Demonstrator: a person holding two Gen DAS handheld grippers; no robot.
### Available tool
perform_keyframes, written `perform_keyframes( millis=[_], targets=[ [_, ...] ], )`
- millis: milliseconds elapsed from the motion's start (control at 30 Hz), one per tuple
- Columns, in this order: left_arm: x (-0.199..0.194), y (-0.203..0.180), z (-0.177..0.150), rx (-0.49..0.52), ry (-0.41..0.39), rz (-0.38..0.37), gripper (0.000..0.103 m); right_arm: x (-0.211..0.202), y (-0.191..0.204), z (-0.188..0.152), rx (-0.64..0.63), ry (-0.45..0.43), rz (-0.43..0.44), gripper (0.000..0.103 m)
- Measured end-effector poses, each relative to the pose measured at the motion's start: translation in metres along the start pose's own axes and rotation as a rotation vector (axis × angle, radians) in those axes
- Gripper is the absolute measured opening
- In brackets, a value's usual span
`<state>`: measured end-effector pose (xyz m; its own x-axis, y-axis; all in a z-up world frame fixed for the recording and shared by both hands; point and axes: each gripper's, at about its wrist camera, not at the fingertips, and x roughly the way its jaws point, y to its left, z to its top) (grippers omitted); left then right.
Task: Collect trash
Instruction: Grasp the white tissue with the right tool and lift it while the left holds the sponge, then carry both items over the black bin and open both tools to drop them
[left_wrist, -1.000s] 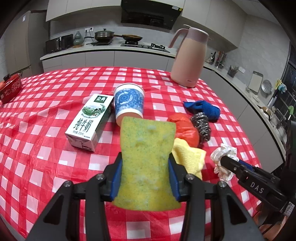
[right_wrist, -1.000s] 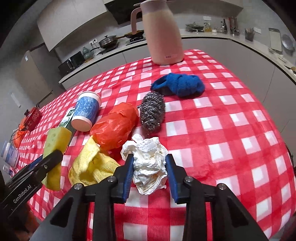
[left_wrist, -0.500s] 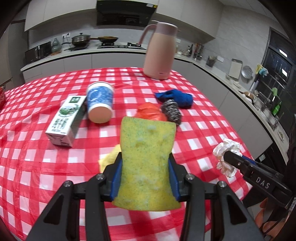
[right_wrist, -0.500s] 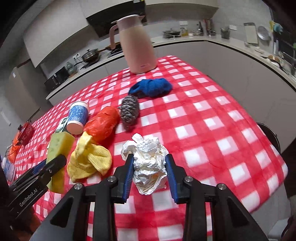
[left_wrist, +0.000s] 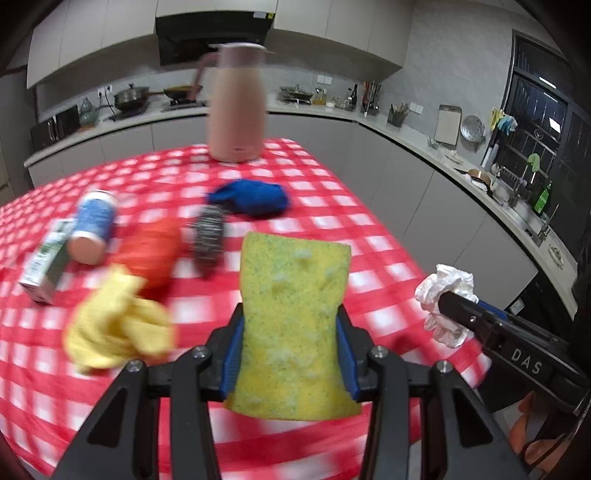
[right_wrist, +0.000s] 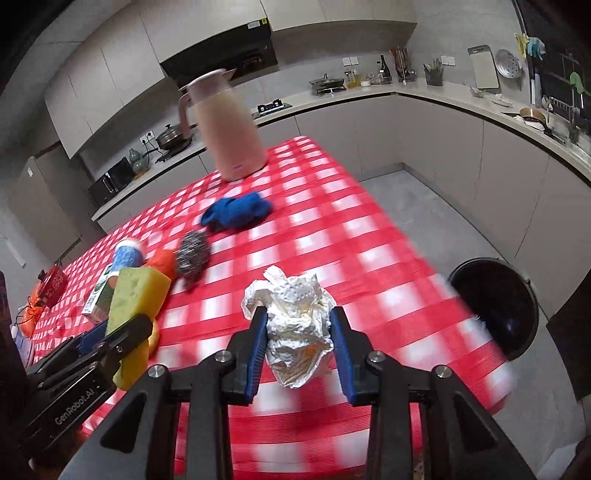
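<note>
**A:** Where is the trash?

**B:** Both pieces are held. In the left wrist view, a yellow-green sponge (left_wrist: 293, 325) fills the lower centre, clamped upright between the blue pads of the left gripper (left_wrist: 290, 354). In the right wrist view, a crumpled white paper wad (right_wrist: 297, 321) sits lower centre, squeezed in the right gripper (right_wrist: 297, 354), whose jaws are clenched tight on it.

**A:** Is each visible from the other camera?

**B:** Yes. The wad and its gripper show at the right edge of the left view; the sponge and its gripper show at the lower left of the right view.

**A:** What lies around them?

**B:** A table under a red-and-white checked cloth (right_wrist: 332, 236), blurred. On it, left of centre: a yellow cloth (left_wrist: 114, 328), an orange bag (left_wrist: 155, 254), a steel scourer (left_wrist: 208, 240), a blue cloth (left_wrist: 251, 197), a blue-patterned cup (left_wrist: 92, 229) on its side, and a milk carton (left_wrist: 46, 266) just beside it. A pink jug (left_wrist: 236, 107) stands at the far edge.

**A:** Anything off the table?

**B:** A round black bin (right_wrist: 496, 302) on the floor, at the right of the right view, beside the table's corner. Kitchen counters run behind.
</note>
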<state>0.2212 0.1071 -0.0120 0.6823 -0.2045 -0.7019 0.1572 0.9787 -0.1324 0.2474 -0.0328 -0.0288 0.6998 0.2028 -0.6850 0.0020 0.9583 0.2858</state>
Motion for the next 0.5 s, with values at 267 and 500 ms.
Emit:
perform_keyframes(
  millis=[267, 500],
  targets=[
    [0.045, -0.131, 0.015, -0.009, 0.024, -0.047, 0.046, -0.021, -0.141, 0.044, -0.007, -0.002, -0.027, 0.036],
    [0.087, -0.209, 0.017, 0.043, 0.113, -0.110, 0.045, -0.032, -0.252, 0.054, 0.080, 0.027, -0.097, 0.036]
  ],
)
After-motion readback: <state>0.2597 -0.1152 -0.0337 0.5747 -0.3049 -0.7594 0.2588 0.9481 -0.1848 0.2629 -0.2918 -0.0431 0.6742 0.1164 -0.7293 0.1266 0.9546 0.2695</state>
